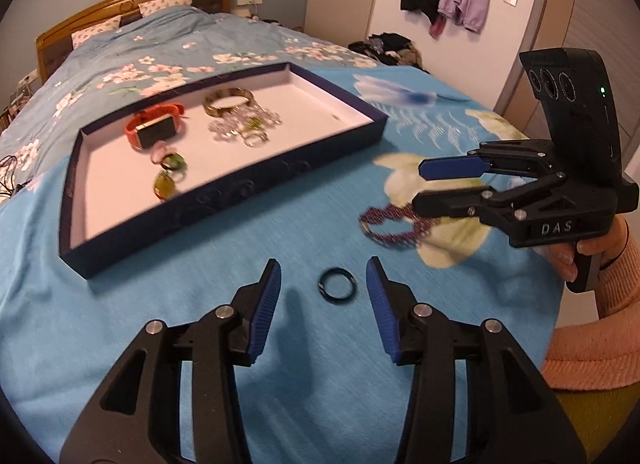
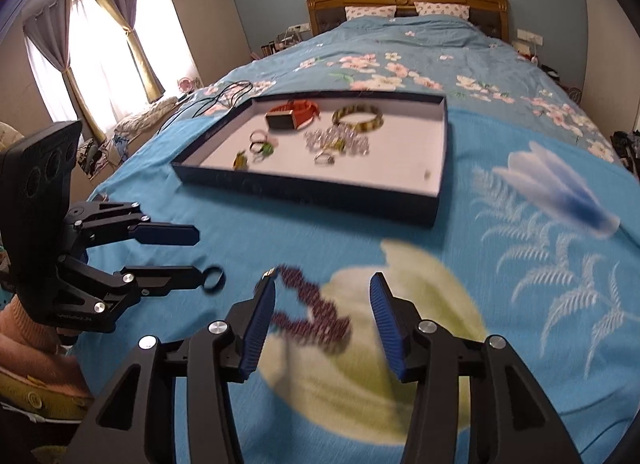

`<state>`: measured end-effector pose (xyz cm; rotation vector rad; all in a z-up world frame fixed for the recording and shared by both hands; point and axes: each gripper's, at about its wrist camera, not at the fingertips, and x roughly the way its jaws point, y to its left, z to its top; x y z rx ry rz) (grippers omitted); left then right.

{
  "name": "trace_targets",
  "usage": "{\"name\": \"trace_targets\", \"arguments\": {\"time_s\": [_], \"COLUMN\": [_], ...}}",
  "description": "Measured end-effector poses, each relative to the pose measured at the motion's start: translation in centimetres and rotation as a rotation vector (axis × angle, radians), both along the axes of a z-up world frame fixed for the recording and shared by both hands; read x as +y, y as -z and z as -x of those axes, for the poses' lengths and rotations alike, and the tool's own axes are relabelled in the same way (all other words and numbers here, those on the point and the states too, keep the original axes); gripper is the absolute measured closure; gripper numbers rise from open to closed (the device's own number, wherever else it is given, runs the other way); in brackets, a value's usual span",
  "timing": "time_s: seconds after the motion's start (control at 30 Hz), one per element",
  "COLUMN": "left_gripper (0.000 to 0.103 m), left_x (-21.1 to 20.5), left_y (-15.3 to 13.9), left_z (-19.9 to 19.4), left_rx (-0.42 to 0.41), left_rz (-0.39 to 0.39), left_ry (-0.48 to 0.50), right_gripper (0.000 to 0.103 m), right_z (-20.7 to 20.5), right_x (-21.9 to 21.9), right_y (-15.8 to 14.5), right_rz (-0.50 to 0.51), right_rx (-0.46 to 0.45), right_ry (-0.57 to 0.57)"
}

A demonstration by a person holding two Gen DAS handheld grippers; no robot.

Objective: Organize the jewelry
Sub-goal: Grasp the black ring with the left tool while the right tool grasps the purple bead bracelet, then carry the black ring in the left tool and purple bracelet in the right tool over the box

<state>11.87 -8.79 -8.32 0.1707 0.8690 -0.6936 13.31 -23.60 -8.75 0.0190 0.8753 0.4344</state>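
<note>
**Loose ring and bead bracelet on the bedspread, tray beyond**

- Left gripper (image 1: pixel 323 274): jaws partly spread, nothing clamped. Blue ribbed pads face each other above the blue bedspread (image 1: pixel 160 344).
- Black ring (image 1: pixel 337 285): lies flat on the bedspread between the left jaws, just ahead of their tips, touching neither pad. In the right wrist view it shows just past the tip of the left gripper's lower finger (image 2: pixel 214 278).
- Right gripper (image 2: pixel 322 284): jaws partly spread, gripping nothing. A hand (image 1: pixel 576 252) in a pink sleeve holds its grip.
- Purple bead bracelet (image 2: pixel 316 314): heaped on a pale green flower print, between the right jaws and nearer the left-hand finger; blurred, so contact with that pad cannot be told.
- Dark blue tray (image 1: pixel 224 199), white inside: well ahead of both pairs of jaws, resting on the bedspread.
- Tray contents: orange-strapped watch (image 1: pixel 158 129), green-and-brown bangle (image 1: pixel 228 100), cluster of clear beads (image 1: pixel 244 123), silver ring (image 1: pixel 255 138), green-stone pieces (image 1: pixel 168 175). All lie toward the side of the tray away from the right gripper; the rest shows bare white.
</note>
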Motion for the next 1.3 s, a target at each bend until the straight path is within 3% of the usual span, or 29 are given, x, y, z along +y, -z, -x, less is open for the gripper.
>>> {"name": "trace_targets", "arguments": {"time_s": [0.37,0.57,0.8,0.9,1.07,1.3], "left_gripper": [0.061,0.079,0.08,0.08,0.081,0.081], "left_x": [-1.1,-1.2,-0.7,-0.5,0.0,0.9], "left_y": [1.2,1.1,1.1,1.1,0.9,0.4], "left_z": [-0.2,-0.3,-0.4,-0.5,-0.5,-0.5], "left_rx": [0.024,0.002,0.011,0.014,0.015,0.005], "left_rz": [-0.046,-0.082,-0.061,-0.051,-0.036,-0.017], "left_ry": [-0.023,-0.06,-0.078,-0.087,-0.107,-0.136], "right_gripper": [0.051,0.051,0.066,0.08,0.088,0.091], "right_z": [0.6,1.1,1.1,1.1,1.0,1.2], "right_x": [1.3,2.3,2.4,2.2,2.4,2.3], "right_y": [1.2,1.3,1.5,1.4,1.3,0.3], "right_rz": [0.022,0.085,0.124,0.129,0.131,0.096], "right_rx": [0.015,-0.012,-0.028,-0.031,-0.039,-0.07], "right_ry": [-0.007,-0.023,-0.015,-0.012,-0.025,-0.03]}}
